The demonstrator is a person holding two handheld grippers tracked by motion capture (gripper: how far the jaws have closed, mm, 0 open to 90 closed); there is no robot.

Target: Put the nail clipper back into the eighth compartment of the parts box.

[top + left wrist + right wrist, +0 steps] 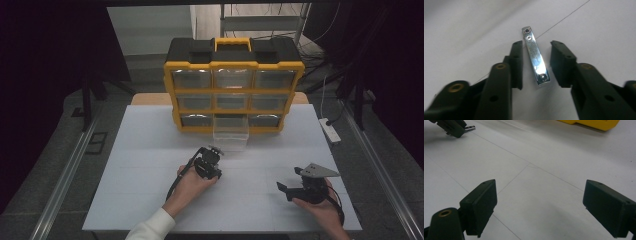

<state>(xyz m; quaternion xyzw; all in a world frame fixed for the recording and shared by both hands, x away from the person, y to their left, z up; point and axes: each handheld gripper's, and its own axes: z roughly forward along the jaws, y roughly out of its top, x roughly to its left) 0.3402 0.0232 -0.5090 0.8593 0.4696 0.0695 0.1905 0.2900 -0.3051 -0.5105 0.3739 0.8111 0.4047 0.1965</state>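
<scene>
The left tongs [535, 63] stand spread around a metal nail clipper [535, 56] lying flat on the white surface [150, 165], jaws not touching it; the right tongs [540, 207] gape empty. Beyond, a yellow drawer organizer [233, 85] has one clear drawer [231, 135] pulled out.

No text, label, brand, number or sign can be read anywhere here. The yellow and black drawer cabinet [233, 85] at twelve o'clock on the table carries no legible marking, and the metal nail clipper [535, 55] between the left gripper's jaws shows only ridges and rivets.
</scene>
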